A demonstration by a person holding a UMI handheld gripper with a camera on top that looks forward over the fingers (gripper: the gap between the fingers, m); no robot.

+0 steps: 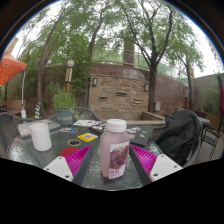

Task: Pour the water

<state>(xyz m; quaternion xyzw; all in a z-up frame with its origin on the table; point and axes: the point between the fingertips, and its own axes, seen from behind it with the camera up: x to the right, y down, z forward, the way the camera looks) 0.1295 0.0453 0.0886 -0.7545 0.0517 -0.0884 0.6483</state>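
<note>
A clear bottle [114, 150] with a white cap and a pink label stands upright on the dark glass patio table [60, 148]. It sits between the fingers of my gripper [112, 165], which is open. A small gap shows between the bottle and each pink pad, the left pad [76, 158] and the right pad [145, 160]. A white cup [40, 135] stands on the table to the left, beyond the left finger.
A potted plant [64, 103] stands behind the cup. A yellow flat item [87, 137] and a small dark round thing [74, 143] lie ahead of the left finger. A black chair [182, 135] is at the right. A stone wall [118, 92] lies beyond.
</note>
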